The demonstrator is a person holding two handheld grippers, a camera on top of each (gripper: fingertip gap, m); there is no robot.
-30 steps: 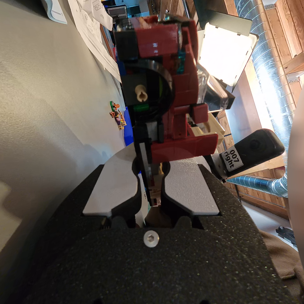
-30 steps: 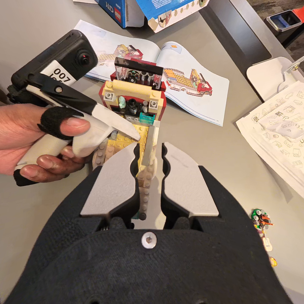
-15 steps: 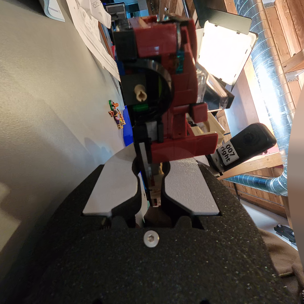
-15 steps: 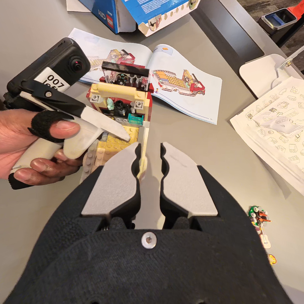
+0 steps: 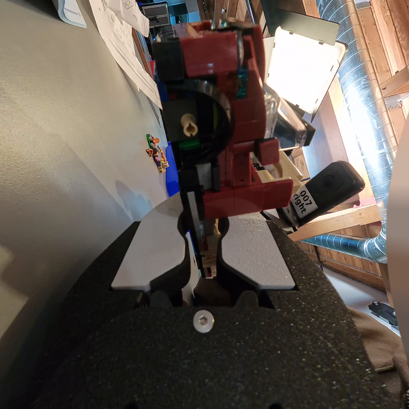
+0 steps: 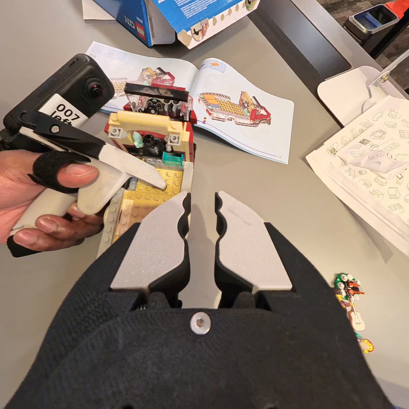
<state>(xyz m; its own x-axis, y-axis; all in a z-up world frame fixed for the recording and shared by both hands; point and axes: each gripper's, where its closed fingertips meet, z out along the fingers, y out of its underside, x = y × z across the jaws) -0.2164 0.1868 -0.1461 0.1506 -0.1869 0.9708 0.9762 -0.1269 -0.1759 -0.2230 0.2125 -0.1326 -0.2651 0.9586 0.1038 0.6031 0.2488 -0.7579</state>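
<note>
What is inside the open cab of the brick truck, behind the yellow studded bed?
In the brick truck cab: a black seated figure, a pale green piece, a clear turquoise brick and a dashboard behind the windscreen. The left gripper's finger covers the bed's near-left corner.

— Any writing near the right tongs (image 6: 201, 194)?
— A white sticker (image 6: 64, 110) with black print on the black camera (image 6: 73, 84) to their left. Ahead lie a printed blue box (image 6: 137, 22) and an open booklet (image 6: 243, 124) with small page numbers.
— And by the left tongs (image 5: 202, 221)?
— A second printed white sticker (image 5: 304, 204), on the camera to their right.
</note>
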